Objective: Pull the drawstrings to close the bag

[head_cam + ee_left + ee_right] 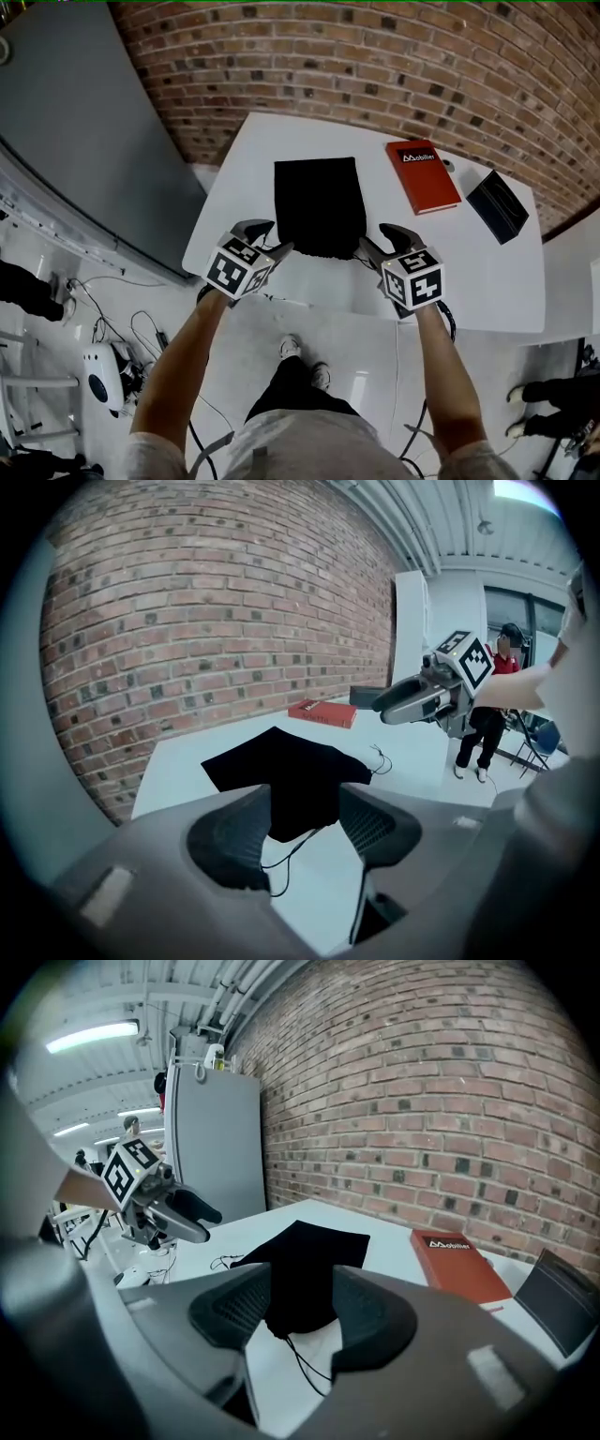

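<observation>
At the centre of the head view, the black bag [319,206] lies flat on the white table [469,272], its mouth at the near edge, probably so both cords can be reached at once. Each drawstring [279,862] trails loose from a lower corner. The left gripper [270,239] and right gripper [378,239] flank those corners with their jaws spread apart, each framing a bag corner but clamping nothing. Both forearms reach forward, roughly mirrored and angled slightly inward.
</observation>
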Available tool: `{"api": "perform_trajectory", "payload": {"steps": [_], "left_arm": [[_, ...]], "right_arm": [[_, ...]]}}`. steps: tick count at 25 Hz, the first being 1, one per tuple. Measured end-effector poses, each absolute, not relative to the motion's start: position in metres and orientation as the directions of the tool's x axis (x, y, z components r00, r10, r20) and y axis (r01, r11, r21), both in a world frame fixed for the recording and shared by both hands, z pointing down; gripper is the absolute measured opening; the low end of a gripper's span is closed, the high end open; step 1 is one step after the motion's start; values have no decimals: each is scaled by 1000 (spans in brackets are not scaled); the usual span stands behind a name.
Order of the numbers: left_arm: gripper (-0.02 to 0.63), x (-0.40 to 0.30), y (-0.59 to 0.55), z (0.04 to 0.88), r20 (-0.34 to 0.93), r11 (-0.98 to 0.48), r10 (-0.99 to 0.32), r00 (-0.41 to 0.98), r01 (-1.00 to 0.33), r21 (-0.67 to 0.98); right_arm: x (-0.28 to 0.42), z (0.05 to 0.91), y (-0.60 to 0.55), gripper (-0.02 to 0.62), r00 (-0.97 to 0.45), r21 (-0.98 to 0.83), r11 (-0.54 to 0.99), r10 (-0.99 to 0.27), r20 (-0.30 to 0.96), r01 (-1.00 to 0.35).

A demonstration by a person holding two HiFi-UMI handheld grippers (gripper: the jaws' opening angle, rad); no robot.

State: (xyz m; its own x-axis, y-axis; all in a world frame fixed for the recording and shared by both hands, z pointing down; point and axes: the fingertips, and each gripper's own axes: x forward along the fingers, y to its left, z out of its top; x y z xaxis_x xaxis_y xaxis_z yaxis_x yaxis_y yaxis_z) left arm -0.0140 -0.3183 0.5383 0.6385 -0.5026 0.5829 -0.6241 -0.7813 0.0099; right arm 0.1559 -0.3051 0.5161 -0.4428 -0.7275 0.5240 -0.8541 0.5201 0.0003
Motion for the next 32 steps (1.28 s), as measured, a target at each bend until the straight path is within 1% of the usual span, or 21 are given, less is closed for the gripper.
{"api": "perform_trajectory", "payload": {"steps": [8, 14, 21, 22, 27, 32], "left_arm": [[233, -7, -313, 582, 682, -844, -395, 616, -536, -5], [233, -9, -311, 610, 759, -898, -316, 569, -437, -46], [229, -12, -314, 633, 799, -920, -261, 542, -391, -35], [215, -12, -314, 635, 801, -922, -254, 541, -386, -32], [208, -11, -315, 646, 820, -938, -207, 534, -345, -12], [179, -13, -320, 653, 816, -940, -193, 545, -341, 6]], "right_arm": [[155, 559, -293, 198, -467, -8, 591, -630, 621, -807], [159, 589, -289, 181, -436, 33, 624, -583, 686, -781], [156, 616, -287, 177, -424, 36, 673, -507, 751, -739], [156, 621, -286, 176, -419, 39, 680, -495, 761, -732], [157, 640, -284, 164, -385, 55, 696, -460, 800, -716], [153, 651, -287, 156, -373, 59, 715, -432, 821, -697]]}}
